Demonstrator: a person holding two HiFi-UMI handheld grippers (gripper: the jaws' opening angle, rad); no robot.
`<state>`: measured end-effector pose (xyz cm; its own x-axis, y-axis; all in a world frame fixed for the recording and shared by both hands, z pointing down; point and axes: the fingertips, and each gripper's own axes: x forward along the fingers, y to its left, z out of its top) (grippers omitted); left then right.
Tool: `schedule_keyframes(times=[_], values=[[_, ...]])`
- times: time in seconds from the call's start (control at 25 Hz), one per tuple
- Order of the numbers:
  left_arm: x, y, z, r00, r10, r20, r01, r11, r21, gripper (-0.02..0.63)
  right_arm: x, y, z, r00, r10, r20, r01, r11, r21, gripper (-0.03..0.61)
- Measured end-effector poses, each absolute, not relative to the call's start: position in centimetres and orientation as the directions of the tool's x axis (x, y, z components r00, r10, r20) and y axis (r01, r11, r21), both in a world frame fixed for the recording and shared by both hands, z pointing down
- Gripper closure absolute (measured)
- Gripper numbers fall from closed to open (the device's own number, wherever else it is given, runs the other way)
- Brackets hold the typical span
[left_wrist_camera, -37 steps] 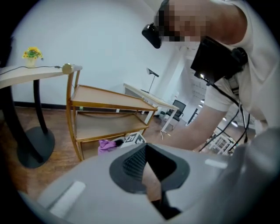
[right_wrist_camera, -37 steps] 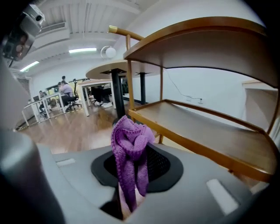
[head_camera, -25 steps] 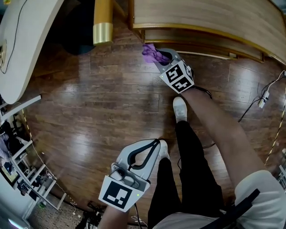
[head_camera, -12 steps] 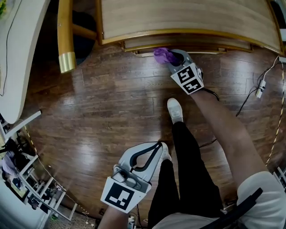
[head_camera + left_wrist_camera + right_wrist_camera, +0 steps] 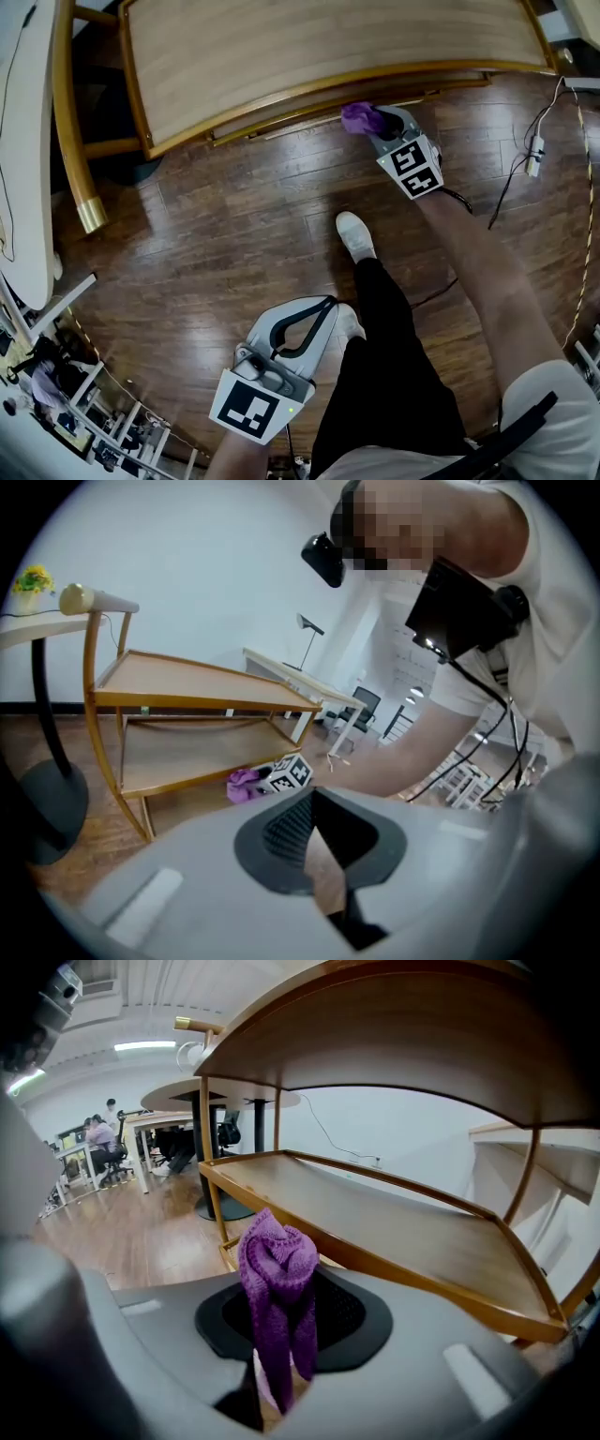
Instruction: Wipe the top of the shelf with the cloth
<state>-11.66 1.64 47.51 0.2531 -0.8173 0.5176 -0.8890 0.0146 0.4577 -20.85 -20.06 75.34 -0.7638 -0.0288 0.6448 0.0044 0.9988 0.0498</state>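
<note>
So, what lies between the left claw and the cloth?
In the head view, a white shoe and a stretch of dark wooden floor lie between the left claw and the purple cloth.

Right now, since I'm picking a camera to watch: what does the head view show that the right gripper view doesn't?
Head view only: the shelf's top board from above, the left tool, a white shoe. Right gripper view only: that board's underside and the lower board. Both: the purple cloth pinched in the right tool.
</note>
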Motion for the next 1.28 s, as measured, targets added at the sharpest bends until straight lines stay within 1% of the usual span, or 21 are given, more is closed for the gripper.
schedule_keyframes(times=[0.56, 0.88, 1.12, 1.28], values=[[-9.2, -4.9, 48.1, 0.381, -0.776, 0.503, -0.870, -0.117, 0.478, 0.592, -11.0, -32.7, 75.7, -0.691, -0.212, 0.691, -0.165, 0.977, 0.135, 0.488], [-9.3, -7.2, 48.1, 0.419, -0.751, 0.510, -0.864, -0.158, 0.477, 0.592, -4.2, -40.7, 75.3, -0.609, -0.329, 0.722, -0.309, 0.937, 0.165, 0.488], [-9.1, -9.0, 48.0, 0.436, -0.744, 0.506, -0.860, -0.179, 0.477, 0.592, -0.9, -44.6, 75.3, -0.561, -0.385, 0.733, -0.360, 0.911, 0.203, 0.488], [-9.2, -9.7, 47.4, 0.434, -0.745, 0.507, -0.866, -0.189, 0.463, 0.592, 0.1, -45.1, 75.0, -0.550, -0.392, 0.737, -0.368, 0.906, 0.208, 0.488]])
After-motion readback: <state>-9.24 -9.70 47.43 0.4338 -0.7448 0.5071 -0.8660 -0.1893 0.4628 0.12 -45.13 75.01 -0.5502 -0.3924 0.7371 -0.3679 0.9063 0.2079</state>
